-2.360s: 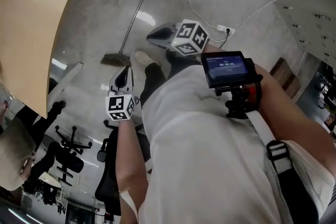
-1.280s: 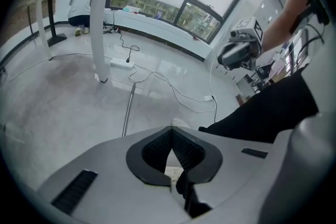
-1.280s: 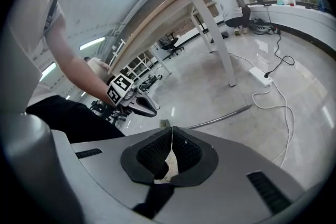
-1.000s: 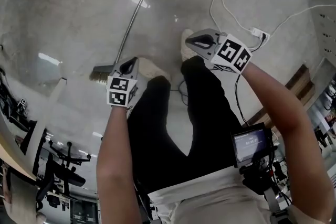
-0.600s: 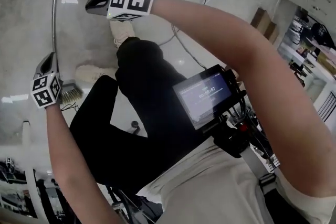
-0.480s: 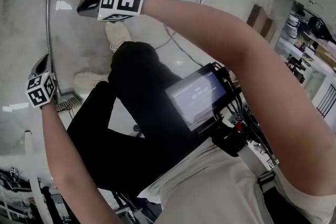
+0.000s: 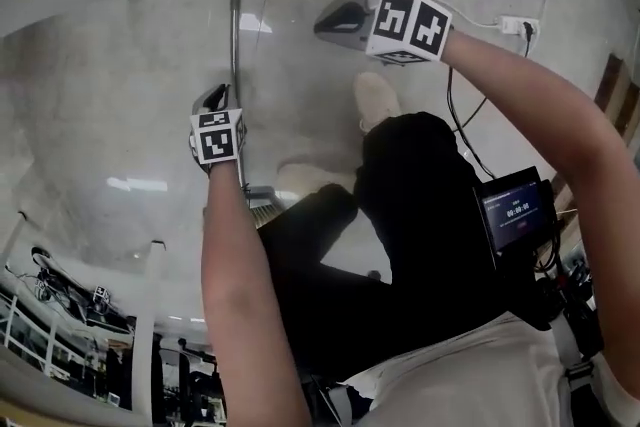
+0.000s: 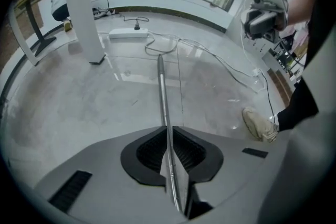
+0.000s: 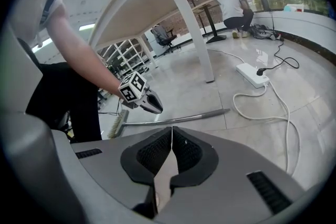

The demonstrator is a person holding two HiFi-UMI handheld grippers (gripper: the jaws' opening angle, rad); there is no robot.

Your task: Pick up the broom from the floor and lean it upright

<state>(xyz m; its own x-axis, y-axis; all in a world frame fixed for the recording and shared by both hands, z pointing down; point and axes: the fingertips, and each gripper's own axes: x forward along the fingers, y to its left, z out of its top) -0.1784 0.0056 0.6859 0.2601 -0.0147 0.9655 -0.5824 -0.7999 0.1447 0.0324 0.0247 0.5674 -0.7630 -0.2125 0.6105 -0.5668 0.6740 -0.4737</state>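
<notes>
The broom lies flat on the grey floor, its metal handle [image 7: 236, 35] [image 8: 163, 92] [image 9: 184, 118] running away from the brush head [image 7: 262, 212] [image 9: 117, 123] near my feet. My left gripper [image 7: 213, 98] [image 8: 169, 131] [image 9: 156, 107] points steeply down, hovering just above the handle's lower part and lined up along it. Its jaws are almost together and just opening; the pads do not press on the handle. My right gripper [image 7: 330, 18] [image 9: 171, 131] [image 8: 260, 21] hangs higher to the right, shut and empty, clear of the broom.
A white power strip [image 8: 128, 34] [image 9: 252, 73] with looping cables lies beyond the handle's far end. A white table leg [image 8: 81, 8] [image 9: 189, 34] stands nearby. My shoes [image 7: 375, 100] [image 8: 260, 124] are right of the broom. A person [image 9: 236, 5] crouches far back.
My left gripper has slid from beside the brush head further up along the handle. The right gripper has shifted sideways above my shoe. The broom has stayed on the floor.
</notes>
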